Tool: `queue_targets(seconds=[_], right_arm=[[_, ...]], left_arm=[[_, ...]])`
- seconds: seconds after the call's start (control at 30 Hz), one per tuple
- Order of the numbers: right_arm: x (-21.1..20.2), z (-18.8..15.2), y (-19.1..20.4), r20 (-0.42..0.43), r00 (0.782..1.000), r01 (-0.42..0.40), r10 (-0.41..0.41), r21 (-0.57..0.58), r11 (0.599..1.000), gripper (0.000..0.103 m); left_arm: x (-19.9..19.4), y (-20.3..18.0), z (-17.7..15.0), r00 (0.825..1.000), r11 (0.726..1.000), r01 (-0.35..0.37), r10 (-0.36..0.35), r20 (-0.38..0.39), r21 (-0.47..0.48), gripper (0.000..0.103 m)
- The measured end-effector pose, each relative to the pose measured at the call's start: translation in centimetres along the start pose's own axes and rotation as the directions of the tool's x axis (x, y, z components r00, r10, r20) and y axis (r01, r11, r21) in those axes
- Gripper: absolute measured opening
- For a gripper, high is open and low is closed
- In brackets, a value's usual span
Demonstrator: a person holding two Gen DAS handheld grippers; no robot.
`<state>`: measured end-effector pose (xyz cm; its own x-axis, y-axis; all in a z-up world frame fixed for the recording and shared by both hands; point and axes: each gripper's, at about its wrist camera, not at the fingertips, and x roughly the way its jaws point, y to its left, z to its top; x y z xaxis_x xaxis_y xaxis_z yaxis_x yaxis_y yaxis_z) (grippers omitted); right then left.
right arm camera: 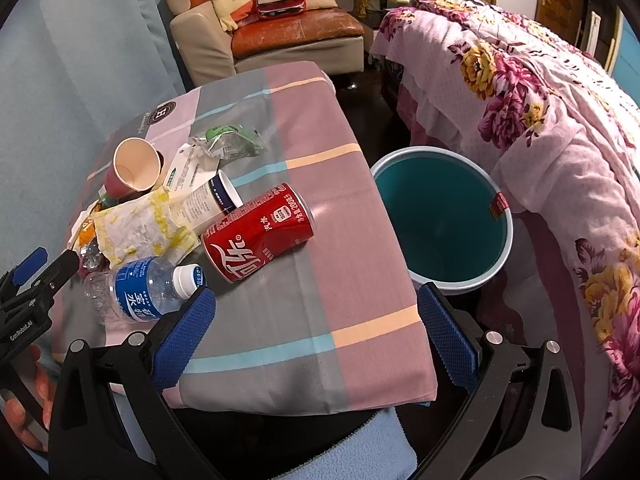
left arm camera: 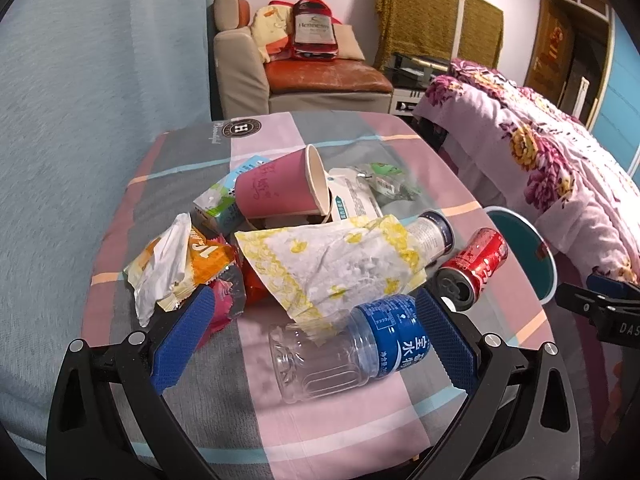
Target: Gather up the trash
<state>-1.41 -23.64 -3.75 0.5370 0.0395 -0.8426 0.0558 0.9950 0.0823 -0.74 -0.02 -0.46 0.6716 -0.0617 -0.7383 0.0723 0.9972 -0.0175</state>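
Lying on its side on the desk (left arm camera: 320, 432), the water bottle (left arm camera: 352, 348) sits between the wide-open fingers of the left gripper (left arm camera: 316, 340), long axis running from 8 o'clock at its base to 2 o'clock toward the cap. The right gripper (right arm camera: 316, 336), also wide and empty, hangs nearer the teal bin (right arm camera: 444, 216) at its 1 o'clock; the left is plainly closer to the bottle.

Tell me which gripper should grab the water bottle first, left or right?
Left. The left gripper is open with the water bottle lying between its fingers. The right gripper is open over bare tablecloth, the bottle off to its left, though it sits nearer the bin.
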Motion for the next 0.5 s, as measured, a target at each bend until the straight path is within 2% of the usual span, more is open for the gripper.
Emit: queue_targets(seconds=[0.5], right_arm=[[1.2,-0.2,0.0,-0.039,0.999,0.008,-0.007,0.020,1.000,0.097]], left_arm=[[1.3,0.6,-0.5,0.999,0.999,0.030,-0.029,-0.027,0.021,0.100]])
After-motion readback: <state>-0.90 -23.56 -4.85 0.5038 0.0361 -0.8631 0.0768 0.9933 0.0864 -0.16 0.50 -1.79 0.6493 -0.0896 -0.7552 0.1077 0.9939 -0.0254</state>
